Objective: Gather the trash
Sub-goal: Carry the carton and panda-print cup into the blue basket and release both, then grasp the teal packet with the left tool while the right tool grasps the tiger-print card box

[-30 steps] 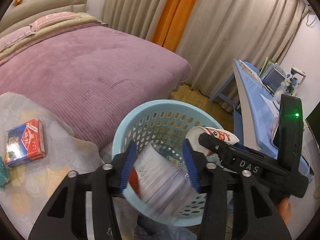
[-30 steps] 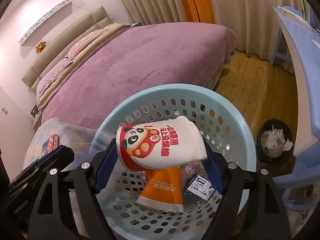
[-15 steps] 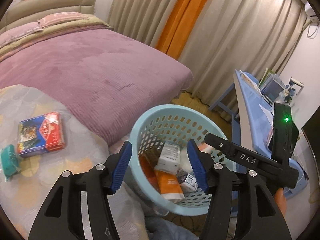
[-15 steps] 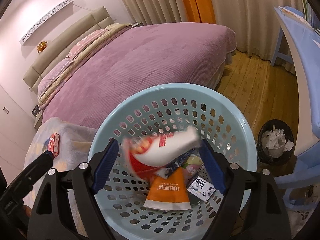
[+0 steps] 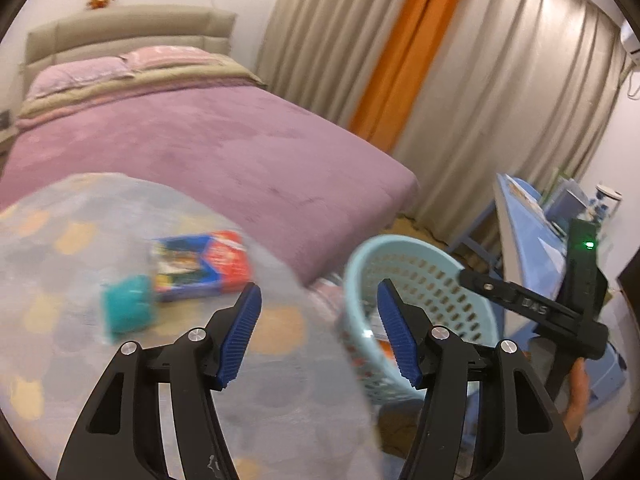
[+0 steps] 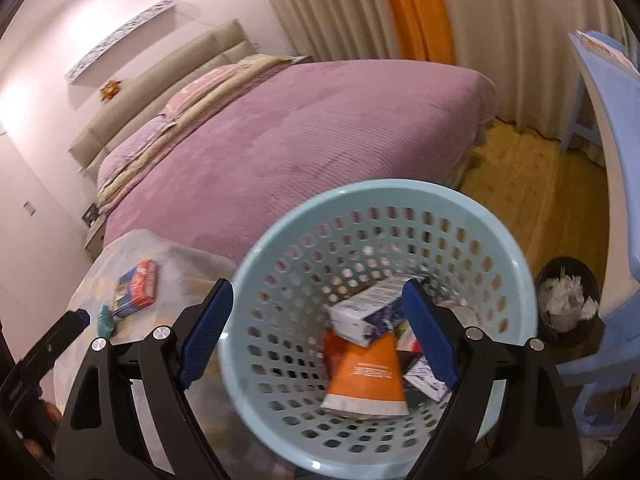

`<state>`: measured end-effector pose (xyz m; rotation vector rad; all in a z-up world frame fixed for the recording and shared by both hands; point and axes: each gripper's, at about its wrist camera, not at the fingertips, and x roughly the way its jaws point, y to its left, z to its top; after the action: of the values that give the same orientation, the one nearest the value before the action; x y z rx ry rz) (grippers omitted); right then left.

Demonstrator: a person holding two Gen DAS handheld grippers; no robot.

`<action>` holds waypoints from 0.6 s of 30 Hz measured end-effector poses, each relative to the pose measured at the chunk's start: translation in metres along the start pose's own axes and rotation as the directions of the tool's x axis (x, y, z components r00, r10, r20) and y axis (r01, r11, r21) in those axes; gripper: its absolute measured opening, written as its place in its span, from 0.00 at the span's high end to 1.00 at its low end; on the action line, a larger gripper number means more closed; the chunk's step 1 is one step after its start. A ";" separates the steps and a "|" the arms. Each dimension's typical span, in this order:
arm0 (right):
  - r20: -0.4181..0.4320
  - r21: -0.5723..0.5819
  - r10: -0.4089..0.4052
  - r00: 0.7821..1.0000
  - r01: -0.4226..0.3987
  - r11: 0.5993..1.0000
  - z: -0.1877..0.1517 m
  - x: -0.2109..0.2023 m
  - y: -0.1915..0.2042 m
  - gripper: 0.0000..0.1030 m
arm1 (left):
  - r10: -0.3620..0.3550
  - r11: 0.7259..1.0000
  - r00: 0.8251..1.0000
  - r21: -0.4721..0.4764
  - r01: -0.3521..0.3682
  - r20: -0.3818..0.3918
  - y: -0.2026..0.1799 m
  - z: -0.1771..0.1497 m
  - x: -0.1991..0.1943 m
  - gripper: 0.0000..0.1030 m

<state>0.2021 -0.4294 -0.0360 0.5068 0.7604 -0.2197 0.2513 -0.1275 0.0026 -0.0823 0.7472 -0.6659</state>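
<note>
1. Left tool [image 5: 318, 332]: jaws opening, nothing between the blue ribbed pads. It points at the edge of a round surface [image 5: 80, 360] under a pale cloth with orange dots.
2. Left view is motion-blurred. The red-and-blue printed box [image 5: 202, 266] and the teal crumpled packet [image 5: 128, 308] beside it lie on the cloth; print unreadable, and I can't tell whether they touch.
3. Right tool [image 6: 318, 334]: jaws wide, holding nothing, above the light-blue perforated plastic basket [image 6: 516, 276].
4. In the basket: orange flat pouch [image 6: 366, 372] on the bottom, white-and-blue carton [image 6: 368, 308] tilted over its top edge. More small packs on the right, partly hidden by the right tool's pad and too cut off to identify.
5. Basket's near rim is cut off by the tool bodies in both views; the left view shows only a sliver of orange inside.
6. Black round bin [image 6: 568, 300] with white crumpled paper stands on the wood floor, right of the basket, by the blue desk [image 6: 612, 128].
7. Purple-covered bed [image 6: 320, 132] behind everything.
</note>
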 end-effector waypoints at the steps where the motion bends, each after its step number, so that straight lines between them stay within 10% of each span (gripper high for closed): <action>1: 0.009 -0.032 0.015 1.000 -0.015 0.999 0.000 -0.002 0.013 0.20 | 0.017 1.000 1.000 0.000 -0.017 0.009 0.007 0.000 -0.005 0.43; 18: -0.023 -0.304 0.107 0.994 -0.109 0.946 -0.009 0.029 0.140 0.20 | 0.166 0.986 0.983 0.006 -0.166 -0.083 0.120 -0.008 0.006 0.28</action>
<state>0.2684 -0.3049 -0.0122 0.2542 0.7540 0.0034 0.3129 -0.0347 -0.0423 0.0068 0.8249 -0.5122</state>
